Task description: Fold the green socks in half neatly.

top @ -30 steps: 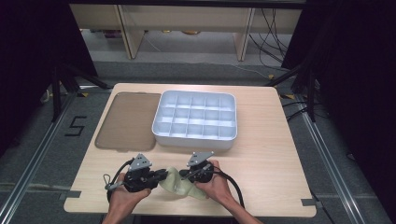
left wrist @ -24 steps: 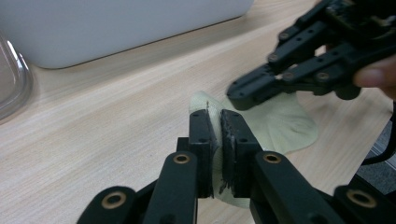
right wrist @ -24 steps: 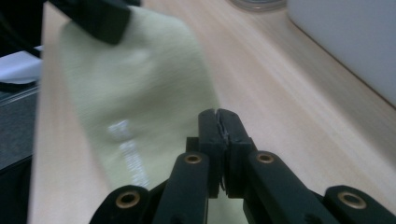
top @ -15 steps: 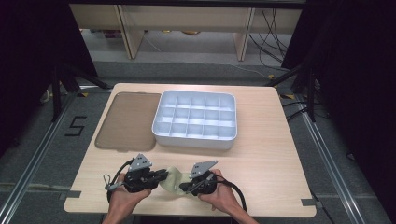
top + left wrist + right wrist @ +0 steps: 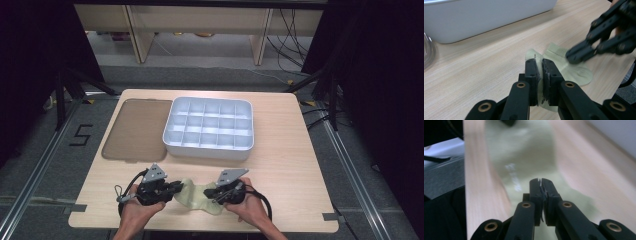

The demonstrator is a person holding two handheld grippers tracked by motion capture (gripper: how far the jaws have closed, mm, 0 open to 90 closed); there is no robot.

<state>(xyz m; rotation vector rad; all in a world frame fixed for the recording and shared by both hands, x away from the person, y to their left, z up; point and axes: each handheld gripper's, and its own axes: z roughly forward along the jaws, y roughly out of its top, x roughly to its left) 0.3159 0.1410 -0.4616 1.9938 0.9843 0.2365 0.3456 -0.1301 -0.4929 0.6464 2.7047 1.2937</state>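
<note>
A pale green sock (image 5: 196, 196) lies stretched out near the table's front edge, between my two grippers. My left gripper (image 5: 176, 187) is shut on its left end; the left gripper view shows fabric pinched between the jaws (image 5: 541, 63), with the rest of the sock (image 5: 574, 72) spread beyond. My right gripper (image 5: 210, 193) is shut at the sock's right end. Its closed tips (image 5: 571, 53) rest on the cuff edge. In the right gripper view the gripper (image 5: 540, 181) has its jaws together over the blurred sock (image 5: 524, 157).
A white tray (image 5: 245, 150) with several compartments stands mid-table behind the grippers. Its brownish see-through lid (image 5: 135, 130) lies flat to the tray's left. Bare wooden table (image 5: 285, 160) extends to the right. Dark floor and rails surround the table.
My right gripper has moved to the right, away from the left one. The sock, bunched between the hands before, now lies drawn out longer. The left gripper kept still.
</note>
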